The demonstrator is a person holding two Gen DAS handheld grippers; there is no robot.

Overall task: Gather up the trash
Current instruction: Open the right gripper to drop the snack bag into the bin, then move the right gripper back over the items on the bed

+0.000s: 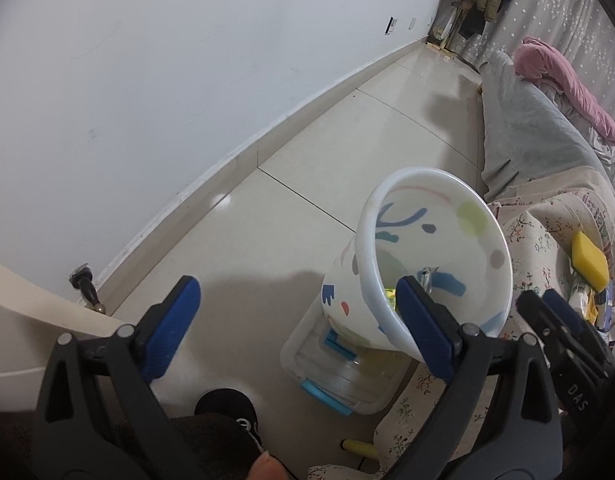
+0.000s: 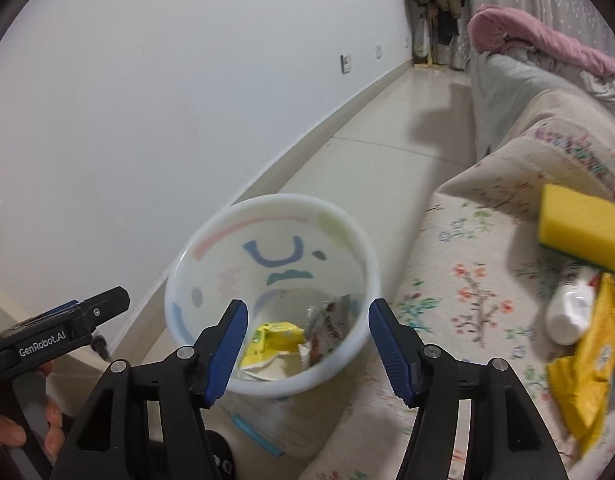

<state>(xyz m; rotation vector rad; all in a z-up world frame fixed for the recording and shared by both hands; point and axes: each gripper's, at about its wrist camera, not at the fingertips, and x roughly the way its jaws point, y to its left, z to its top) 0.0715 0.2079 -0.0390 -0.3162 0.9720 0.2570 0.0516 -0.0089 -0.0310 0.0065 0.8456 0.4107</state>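
Note:
A white trash bin [image 2: 267,208] with coloured marks stands on a clear box beside the floral-covered table [image 2: 459,300]. It holds a crumpled yellow wrapper [image 2: 277,336] and a silvery wrapper [image 2: 331,320]. My right gripper [image 2: 307,344] is open and empty, just above the bin's near rim. My left gripper [image 1: 295,320] is open and empty, left of the bin [image 1: 439,184]. On the table lie a yellow packet [image 2: 591,368], a white tube [image 2: 567,312] and a yellow sponge [image 2: 579,224]. The sponge [image 1: 589,256] and the right gripper's body show in the left wrist view.
A clear plastic box with blue clips [image 1: 339,376] sits under the bin on the tiled floor. A white wall runs along the left. A grey sofa [image 1: 527,120] with a pink blanket [image 2: 547,40] lies behind the table. A yellow pen [image 1: 359,448] lies on the floor.

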